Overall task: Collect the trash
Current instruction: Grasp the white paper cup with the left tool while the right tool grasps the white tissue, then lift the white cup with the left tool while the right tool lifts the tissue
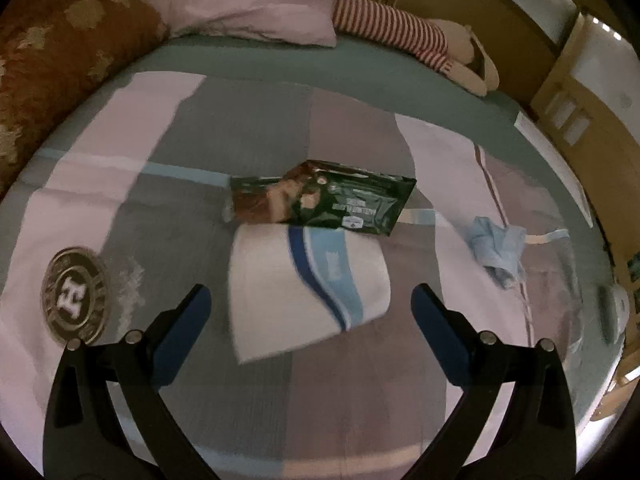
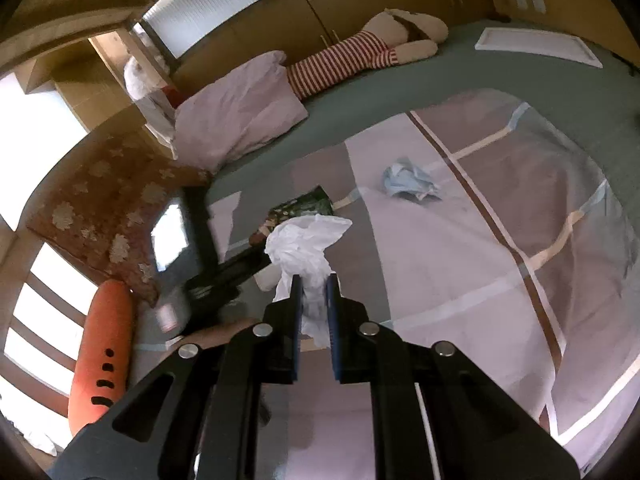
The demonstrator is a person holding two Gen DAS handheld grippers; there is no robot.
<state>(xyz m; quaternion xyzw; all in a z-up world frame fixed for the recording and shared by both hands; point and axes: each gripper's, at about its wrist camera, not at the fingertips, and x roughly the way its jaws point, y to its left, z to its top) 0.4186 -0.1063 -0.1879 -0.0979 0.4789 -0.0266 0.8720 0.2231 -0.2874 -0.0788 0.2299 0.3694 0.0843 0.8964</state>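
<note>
In the left wrist view a dark green snack wrapper lies on the patchwork bed cover, with a white pack with blue stripes just in front of it. A crumpled light blue mask lies to the right. My left gripper is open and hovers above the white pack, one finger on each side. In the right wrist view my right gripper is shut on a crumpled white tissue held above the bed. The green wrapper and the blue mask lie beyond it.
A pink pillow and a striped plush rabbit lie at the head of the bed. A brown flowered cushion and an orange plush sit at the left. A white frame lies at the far corner. Wooden cupboards line the wall.
</note>
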